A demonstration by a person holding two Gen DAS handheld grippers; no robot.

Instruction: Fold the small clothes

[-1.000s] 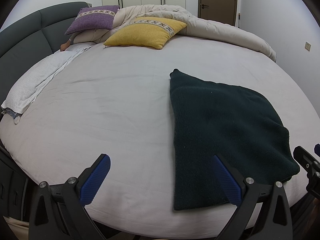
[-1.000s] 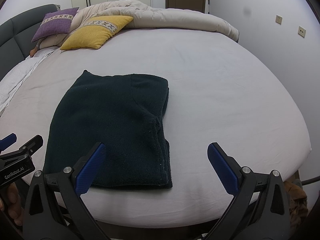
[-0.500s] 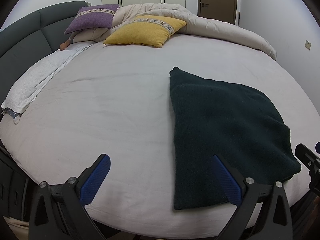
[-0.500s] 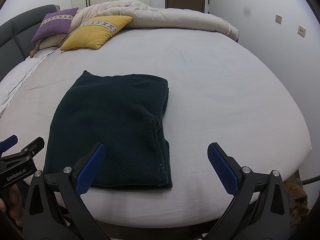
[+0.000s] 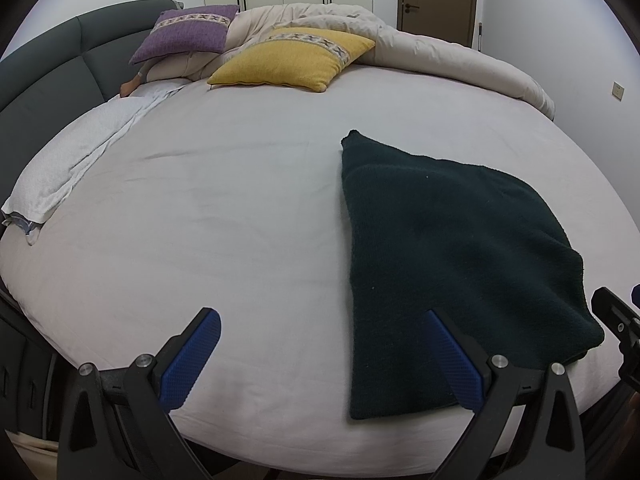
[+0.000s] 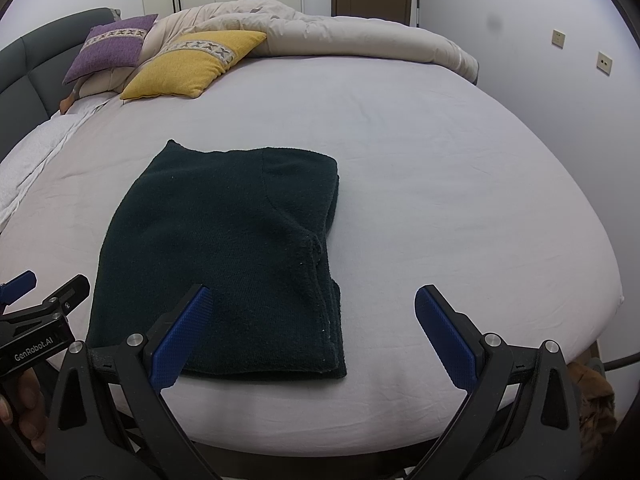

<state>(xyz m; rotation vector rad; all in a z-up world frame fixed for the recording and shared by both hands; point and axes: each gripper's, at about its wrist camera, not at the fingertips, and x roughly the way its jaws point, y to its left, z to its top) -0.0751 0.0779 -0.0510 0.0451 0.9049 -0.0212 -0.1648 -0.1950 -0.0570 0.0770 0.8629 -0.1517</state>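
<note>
Two grippers hover at the near edge of the bed [image 5: 248,208], each with jaws spread wide and holding nothing. The folded dark garment [image 6: 228,256] lies flat on the sheet just ahead of them. Seen from the left gripper [image 5: 326,354], its right jaw overlaps the garment's near left corner, with most of the cloth ahead and to the right. Seen from the right gripper [image 6: 310,334], its left jaw overlaps the garment's near edge, and the right jaw stands over bare sheet. Far beyond the jaws lie a yellow cushion [image 5: 292,58], a purple cushion [image 5: 186,32] and a bunched duvet [image 6: 340,38].
</note>
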